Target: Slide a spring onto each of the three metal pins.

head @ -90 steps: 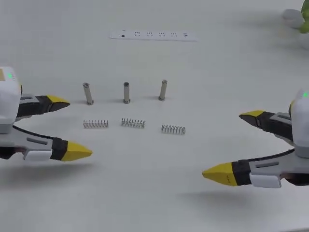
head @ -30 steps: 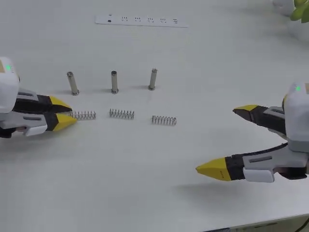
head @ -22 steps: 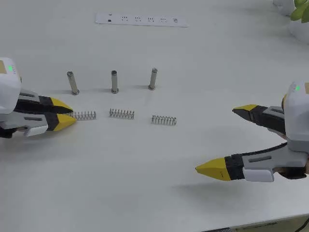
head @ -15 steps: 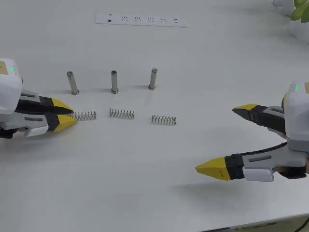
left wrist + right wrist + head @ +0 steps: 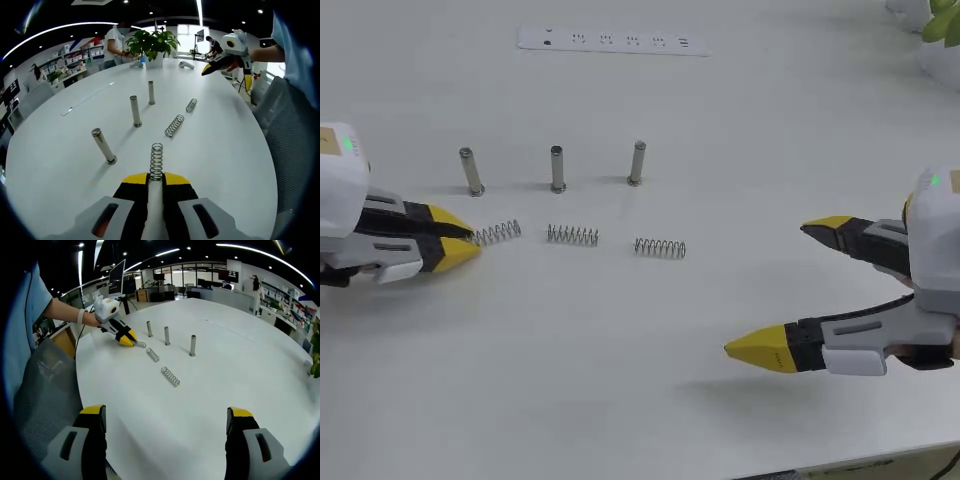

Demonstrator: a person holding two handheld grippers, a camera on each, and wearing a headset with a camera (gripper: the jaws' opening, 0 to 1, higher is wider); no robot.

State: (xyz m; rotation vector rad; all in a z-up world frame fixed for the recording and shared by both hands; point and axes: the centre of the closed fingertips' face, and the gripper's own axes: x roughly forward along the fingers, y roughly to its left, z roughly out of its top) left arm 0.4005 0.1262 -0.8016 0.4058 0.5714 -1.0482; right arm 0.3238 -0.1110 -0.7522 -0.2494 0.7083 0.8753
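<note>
Left spring [image 5: 498,233] now angled up, L tool [image 5: 472,240] clamped.

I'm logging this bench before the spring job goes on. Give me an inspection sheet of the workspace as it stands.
Surface: white table, bare near the front.
Job's things: three metal pins upright in a row, none carrying a spring; middle spring and right spring lie flat before them.
Clutter: power strip at the far side.
Grippers: left gripper shut on the left spring; right gripper open, holding nothing.
Cables: nothing seen.
Surroundings: potted plant at the table's far corner; grey chair beside the table.
</note>
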